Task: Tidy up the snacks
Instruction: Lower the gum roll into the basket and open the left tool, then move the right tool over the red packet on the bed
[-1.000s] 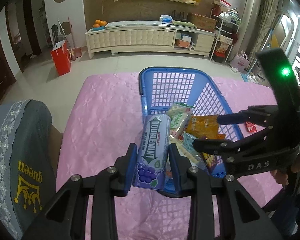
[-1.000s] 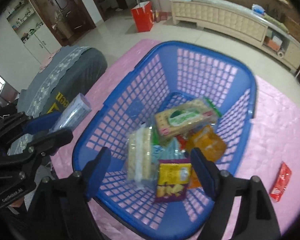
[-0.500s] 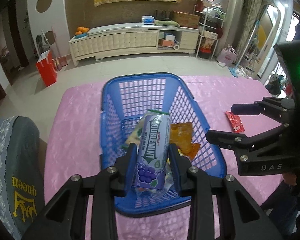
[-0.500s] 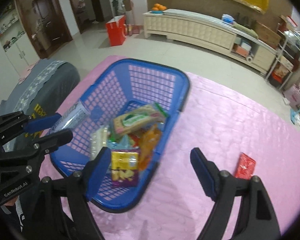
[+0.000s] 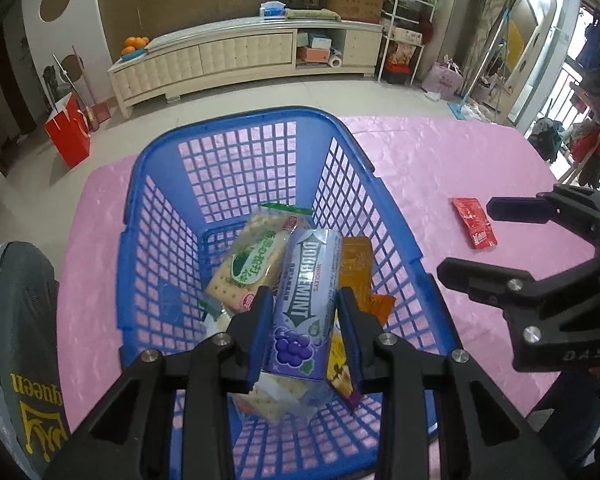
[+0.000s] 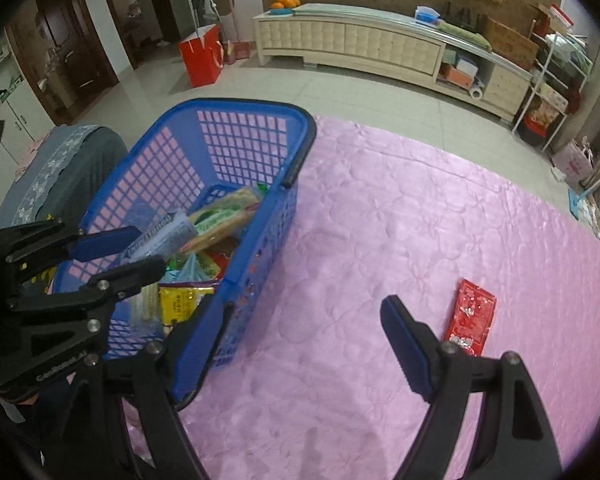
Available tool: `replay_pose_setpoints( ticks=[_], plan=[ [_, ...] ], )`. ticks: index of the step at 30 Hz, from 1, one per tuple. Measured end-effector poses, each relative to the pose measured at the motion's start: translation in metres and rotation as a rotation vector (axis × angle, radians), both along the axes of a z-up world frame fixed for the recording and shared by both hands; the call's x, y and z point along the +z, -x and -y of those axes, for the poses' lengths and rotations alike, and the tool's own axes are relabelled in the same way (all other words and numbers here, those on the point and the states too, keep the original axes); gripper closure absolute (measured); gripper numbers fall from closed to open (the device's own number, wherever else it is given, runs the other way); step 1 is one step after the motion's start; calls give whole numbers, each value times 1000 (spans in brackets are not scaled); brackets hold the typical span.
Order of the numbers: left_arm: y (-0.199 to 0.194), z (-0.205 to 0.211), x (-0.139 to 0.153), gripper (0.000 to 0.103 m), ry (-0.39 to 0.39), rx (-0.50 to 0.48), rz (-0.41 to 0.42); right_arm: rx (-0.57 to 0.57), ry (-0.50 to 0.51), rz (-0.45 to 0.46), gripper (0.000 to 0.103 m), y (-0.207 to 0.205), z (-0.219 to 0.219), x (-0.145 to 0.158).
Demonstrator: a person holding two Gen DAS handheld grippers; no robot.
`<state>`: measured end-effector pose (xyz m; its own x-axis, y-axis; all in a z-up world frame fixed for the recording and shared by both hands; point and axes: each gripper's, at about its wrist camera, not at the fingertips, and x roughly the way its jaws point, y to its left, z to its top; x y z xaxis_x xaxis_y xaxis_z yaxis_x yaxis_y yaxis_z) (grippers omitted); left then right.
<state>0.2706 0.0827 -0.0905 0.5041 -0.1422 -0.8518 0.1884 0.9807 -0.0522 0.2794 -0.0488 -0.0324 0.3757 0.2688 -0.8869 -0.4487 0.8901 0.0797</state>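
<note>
Left wrist view looks down along the left hand-held gripper [image 5: 305, 312], whose blue pads pinch a purple-and-silver Doublemint gum pack with a grape picture [image 5: 306, 300] by its two long sides. That pack hangs over the inside of a blue plastic lattice basket [image 5: 236, 168], just above the snacks already lying there: a clear-wrapped pack of pale crackers with a green label [image 5: 252, 264] to its left, an orange foil packet [image 5: 356, 264] to its right and a yellow snack bag [image 5: 340, 372] near the lower right pad. Whether the gum pack touches the snacks under it cannot be told. The basket stands on a desk covered with a pink quilted cloth [image 5: 440, 168], toward its left side.

To the right, the right hand-held gripper [image 5: 500, 240] hangs over the bare cloth with its jaws spread wide and nothing between them. In the right wrist view its tips [image 6: 300, 332] straddle the basket's near right corner and open cloth. A flat red foil sachet [image 6: 471, 316] lies on the cloth just beyond the right finger, well apart from the basket [image 6: 300, 148]. A grey cushion with yellow "queen" lettering [image 5: 20, 320] sits at the desk's left edge
</note>
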Motion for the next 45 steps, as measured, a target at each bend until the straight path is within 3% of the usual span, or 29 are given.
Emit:
replay_pose_setpoints(
  ticks=[2,4,8,9,12,16,27,30,40,45],
  plan=[
    [-4,-2,-3,71,9,5,-8,-4,-3,-8,18,-3,1,-3],
    [-7,-4,-4,61,14,21,-9,-4,-5,-10,18,-3,2,-5],
    [-6,-9,0,55,7,32,-8,-9,-13,-12,18,-2,5,-4],
    [-4,-9,2,49,-2,34,-8,-11,-17,-12,18,-1,5,-2],
    [7,-5,9,47,-15,20,14,-17,-35,-14,18,2,8,3],
    [23,3,23,38,-42,1,52,-16,-42,0,18,10,10,13],
    [55,30,65,37,-68,3,145,-41,-67,57,18,42,41,48],
    [59,39,73,37,-27,2,144,-54,-74,75,18,48,53,54],
    [54,87,86,37,11,-29,149,-128,-84,99,18,51,105,67],
    [44,118,81,37,-23,-48,141,-173,-74,96,18,40,135,65]
  ],
)
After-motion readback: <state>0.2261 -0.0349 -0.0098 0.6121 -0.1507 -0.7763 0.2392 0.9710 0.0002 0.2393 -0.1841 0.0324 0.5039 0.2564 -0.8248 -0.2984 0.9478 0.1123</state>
